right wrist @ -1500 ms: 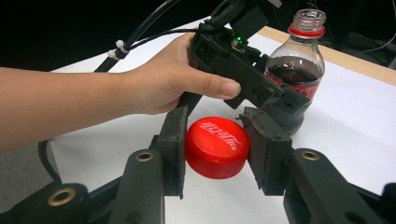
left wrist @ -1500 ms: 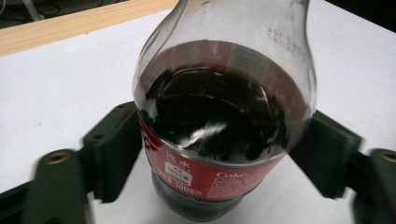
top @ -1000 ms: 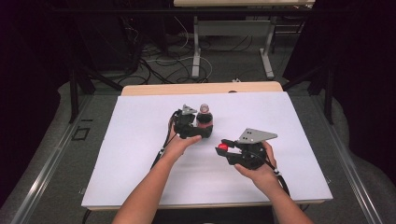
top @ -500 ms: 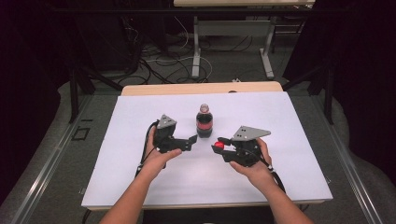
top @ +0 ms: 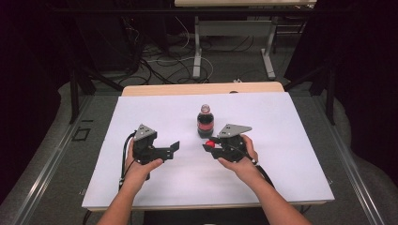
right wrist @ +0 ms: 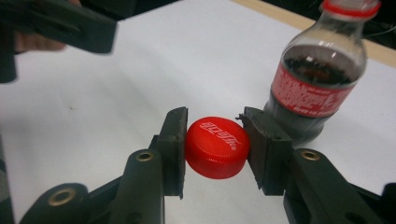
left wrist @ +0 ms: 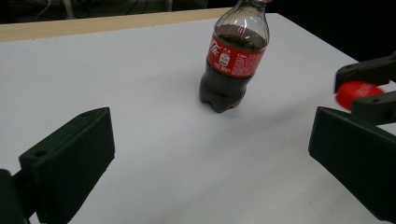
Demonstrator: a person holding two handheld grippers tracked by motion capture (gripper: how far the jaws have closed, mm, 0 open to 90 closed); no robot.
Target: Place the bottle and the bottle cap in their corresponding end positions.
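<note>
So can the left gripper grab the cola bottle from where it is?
Probably yes. The left gripper is open, and the cola bottle stands upright ahead of its jaws with bare table between. The right gripper, holding the red cap, sits off to the side.

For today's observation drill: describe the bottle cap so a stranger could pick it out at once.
Find the white table, then the cola bottle standing near its middle. Just in front of it, the right gripper pinches the cap: small, round, red, white lettering on top.
</note>
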